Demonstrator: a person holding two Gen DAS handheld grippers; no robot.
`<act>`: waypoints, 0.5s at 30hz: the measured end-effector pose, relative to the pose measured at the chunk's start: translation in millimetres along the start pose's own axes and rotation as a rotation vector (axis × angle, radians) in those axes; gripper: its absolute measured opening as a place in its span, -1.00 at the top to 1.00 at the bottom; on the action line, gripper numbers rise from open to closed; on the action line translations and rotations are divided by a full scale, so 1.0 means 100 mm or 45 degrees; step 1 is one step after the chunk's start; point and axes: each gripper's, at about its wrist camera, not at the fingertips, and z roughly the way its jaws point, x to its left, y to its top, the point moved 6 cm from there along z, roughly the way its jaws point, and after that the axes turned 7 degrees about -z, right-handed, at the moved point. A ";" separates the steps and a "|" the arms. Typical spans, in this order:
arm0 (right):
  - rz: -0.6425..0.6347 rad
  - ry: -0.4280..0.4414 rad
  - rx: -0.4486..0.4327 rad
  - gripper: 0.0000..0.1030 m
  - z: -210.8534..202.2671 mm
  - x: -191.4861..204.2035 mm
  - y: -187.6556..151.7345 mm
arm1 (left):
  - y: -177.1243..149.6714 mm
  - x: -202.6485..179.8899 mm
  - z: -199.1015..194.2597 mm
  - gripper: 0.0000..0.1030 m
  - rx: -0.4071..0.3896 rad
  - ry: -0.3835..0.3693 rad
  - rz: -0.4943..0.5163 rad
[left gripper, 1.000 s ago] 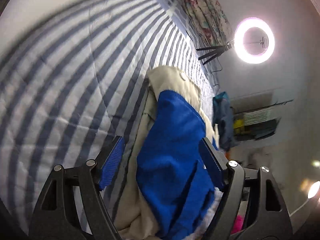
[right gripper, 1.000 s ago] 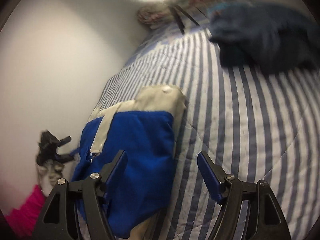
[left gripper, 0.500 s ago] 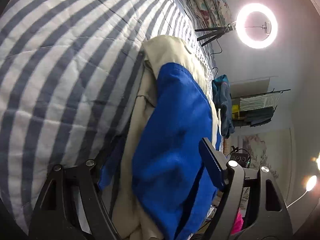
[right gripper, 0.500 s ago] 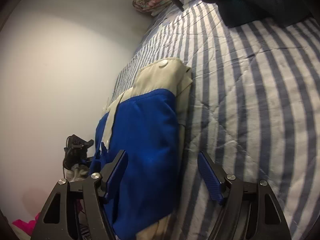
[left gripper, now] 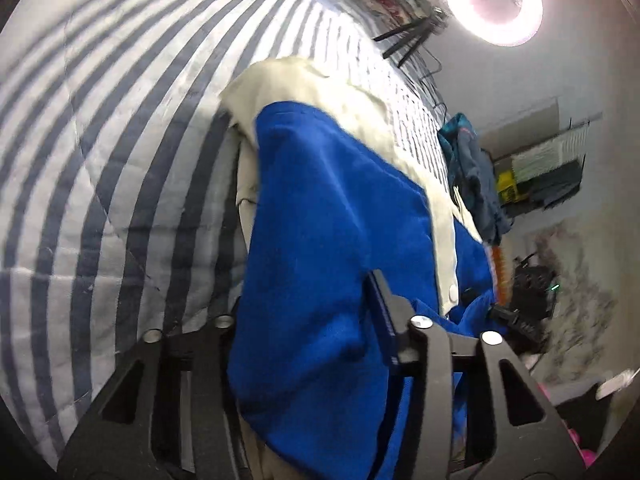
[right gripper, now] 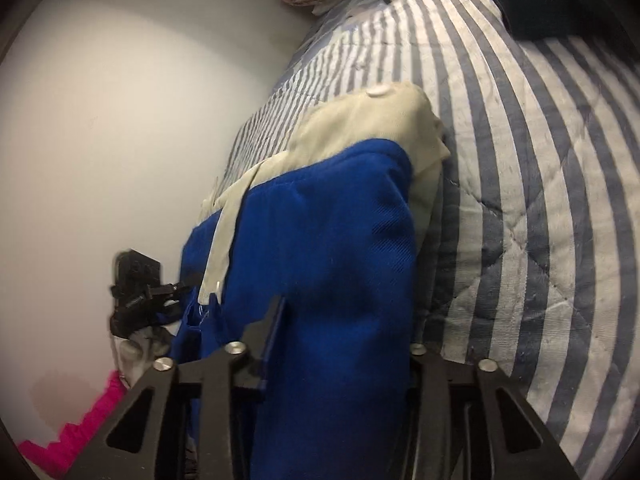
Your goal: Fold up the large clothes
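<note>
While the blue-and-cream jacket [left gripper: 332, 240] lies partly folded near the edge of the striped quilt [left gripper: 100, 184], both claws are closing in on its near end. Left gripper [left gripper: 304, 320]: jaws have just been narrowing, and now the blue fabric is bunched up between them, one finger buried under the cloth, the other pressing against its side. That looks like a grip. Right gripper [right gripper: 344, 344]: same story, jaws just drawn in, blue cloth filling the gap, the far finger hidden behind the fold. It seems to have a hold too.

So where are we? The jacket [right gripper: 320, 248] is already narrowed into a long strip, blue on top, the cream collar end with its snap button [right gripper: 378, 91] lying farthest away on the quilt [right gripper: 540, 200]. My read: the lengthwise folds are done, and what's left is carrying this near end up and over toward the collar, then flattening the bundle. Dark clothing [left gripper: 470, 176] waits further along the bed, so likely more to fold.
</note>
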 end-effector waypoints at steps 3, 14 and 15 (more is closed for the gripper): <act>-0.114 -0.115 -0.004 0.51 -0.02 0.23 0.05 | -0.04 -0.13 -0.09 0.37 -0.042 0.040 0.092; -0.236 -0.242 -0.016 0.60 -0.01 0.57 0.07 | -0.07 -0.27 -0.12 0.45 -0.079 0.088 0.162; -0.257 -0.252 -0.020 0.62 -0.08 0.57 0.08 | -0.08 -0.33 -0.14 0.46 -0.092 0.091 0.183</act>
